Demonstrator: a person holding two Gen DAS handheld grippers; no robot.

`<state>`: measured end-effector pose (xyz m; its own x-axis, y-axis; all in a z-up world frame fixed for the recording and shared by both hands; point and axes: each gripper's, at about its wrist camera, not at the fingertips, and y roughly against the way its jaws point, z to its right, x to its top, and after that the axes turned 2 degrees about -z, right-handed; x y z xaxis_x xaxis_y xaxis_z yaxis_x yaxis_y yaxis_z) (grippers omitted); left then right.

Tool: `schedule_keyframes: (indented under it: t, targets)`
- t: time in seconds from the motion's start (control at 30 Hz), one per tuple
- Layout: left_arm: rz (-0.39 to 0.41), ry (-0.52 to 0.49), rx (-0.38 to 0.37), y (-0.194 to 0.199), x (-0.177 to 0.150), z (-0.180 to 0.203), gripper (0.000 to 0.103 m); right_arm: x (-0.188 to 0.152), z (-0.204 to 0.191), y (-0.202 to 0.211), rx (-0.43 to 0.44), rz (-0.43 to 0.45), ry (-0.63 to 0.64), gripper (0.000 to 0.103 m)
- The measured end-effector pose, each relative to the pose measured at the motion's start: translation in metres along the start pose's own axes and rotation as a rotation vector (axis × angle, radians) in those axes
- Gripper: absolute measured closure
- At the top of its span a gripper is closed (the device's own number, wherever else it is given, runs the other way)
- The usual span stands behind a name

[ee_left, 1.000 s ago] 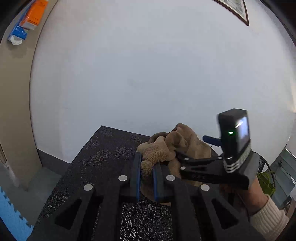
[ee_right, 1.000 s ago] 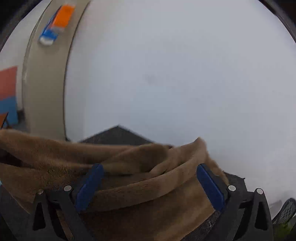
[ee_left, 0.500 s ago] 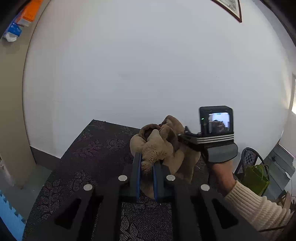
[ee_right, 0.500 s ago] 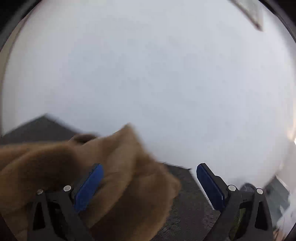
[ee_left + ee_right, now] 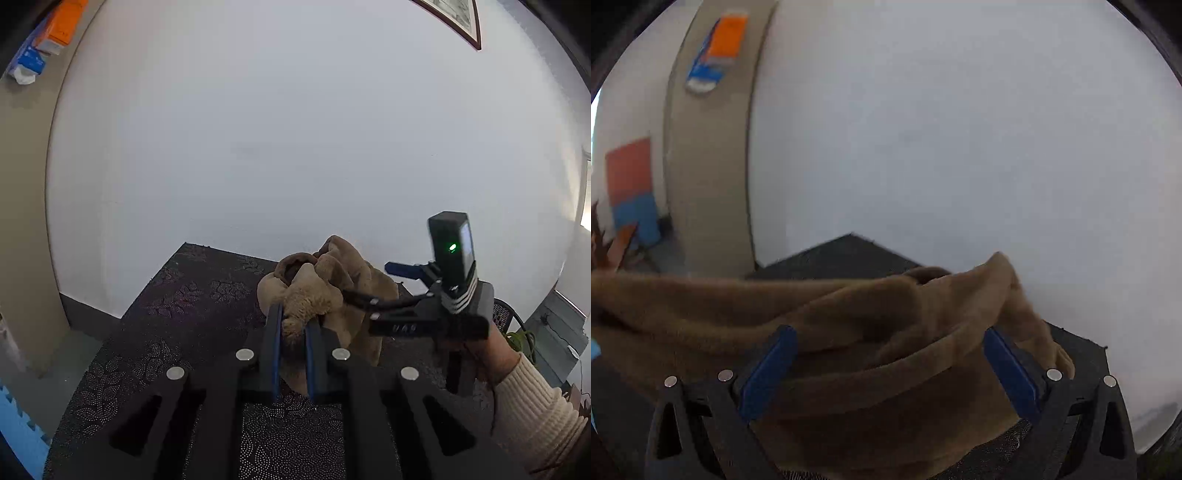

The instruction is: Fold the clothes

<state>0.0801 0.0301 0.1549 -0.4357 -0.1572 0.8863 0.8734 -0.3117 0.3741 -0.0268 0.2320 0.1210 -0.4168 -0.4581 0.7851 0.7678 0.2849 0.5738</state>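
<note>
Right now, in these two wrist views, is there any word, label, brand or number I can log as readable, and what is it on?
None can be read for certain.
Embossed marking on the right gripper body: too faint to read.
Orange and blue box on the beige pillar: print too blurred.
Framed picture on the wall: cut off, no legible text.
Camera screen on the right gripper: only glare.
Brown fleece garment: no label visible.

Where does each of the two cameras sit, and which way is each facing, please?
Left wrist: on the left claw, looking forward over the dark patterned table to a white wall; it pinches the brown garment; the right claw and cream sleeve show.
Right wrist: on the right claw, facing the wall, fingers wide apart around the garment.
Shared: garment, table, wall.
</note>
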Motion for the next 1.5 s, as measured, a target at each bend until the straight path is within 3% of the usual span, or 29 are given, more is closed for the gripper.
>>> schedule_keyframes:
  t: [0.13, 0.27, 0.33, 0.43, 0.5, 0.6, 0.7, 0.77, 0.87, 0.97, 1.07, 1.17, 1.23, 1.3, 1.37, 1.4, 1.5]
  targets:
    - [0.074, -0.036, -0.002, 0.021, 0.004, 0.006, 0.091, -0.004, -0.021, -0.035, -0.067, -0.127, 0.124, 0.001]
    - [0.211, -0.102, 0.011, 0.057, 0.012, 0.017, 0.091, 0.001, -0.001, -0.074, -0.202, -0.197, 0.062, 0.001]
    - [0.188, -0.106, -0.006, 0.059, 0.016, 0.014, 0.091, 0.002, 0.016, -0.094, -0.309, -0.205, 0.027, 0.001]
    - [0.069, -0.108, -0.025, 0.041, 0.014, 0.0, 0.091, 0.006, 0.037, -0.099, -0.422, -0.184, -0.018, 0.001]
    - [-0.029, -0.123, -0.023, 0.019, 0.006, -0.011, 0.087, 0.001, 0.049, -0.088, -0.395, -0.16, -0.081, 0.001]
    - [-0.202, -0.151, -0.015, -0.021, -0.019, -0.031, 0.069, -0.006, 0.059, -0.066, -0.26, -0.126, -0.155, 0.001]
    - [-0.361, -0.176, 0.031, -0.061, -0.05, -0.054, 0.067, -0.006, 0.088, -0.049, -0.004, -0.097, -0.239, 0.001]
    - [-0.444, -0.133, 0.026, -0.08, -0.064, -0.069, 0.067, -0.001, 0.104, -0.043, 0.161, -0.1, -0.294, 0.001]
    - [-0.498, -0.032, -0.017, -0.095, -0.072, -0.084, 0.064, 0.006, 0.122, -0.041, 0.356, -0.122, -0.366, 0.001]
    - [-0.491, -0.003, -0.012, -0.101, -0.071, -0.088, 0.053, 0.006, 0.127, -0.051, 0.264, -0.213, -0.434, 0.001]
    - [-0.487, 0.005, 0.004, -0.103, -0.072, -0.089, 0.044, -0.007, 0.139, -0.09, 0.166, -0.306, -0.543, 0.002]
    - [-0.495, 0.021, 0.006, -0.104, -0.076, -0.093, 0.04, -0.026, 0.143, -0.112, 0.024, -0.373, -0.565, 0.025]
    - [-0.503, 0.027, 0.017, -0.106, -0.079, -0.095, 0.038, -0.035, 0.143, -0.122, -0.039, -0.389, -0.557, 0.034]
    - [-0.515, 0.034, 0.024, -0.111, -0.08, -0.097, 0.037, -0.044, 0.143, -0.126, -0.059, -0.364, -0.515, 0.061]
    - [-0.526, 0.043, 0.028, -0.114, -0.08, -0.1, 0.036, -0.05, 0.146, -0.113, -0.027, -0.3, -0.526, 0.083]
    - [-0.527, 0.043, 0.029, -0.115, -0.079, -0.101, 0.036, -0.051, 0.149, -0.102, -0.008, -0.257, -0.546, 0.089]
    - [-0.53, 0.042, 0.031, -0.117, -0.077, -0.102, 0.036, -0.053, 0.17, -0.057, 0.055, -0.099, -0.64, 0.09]
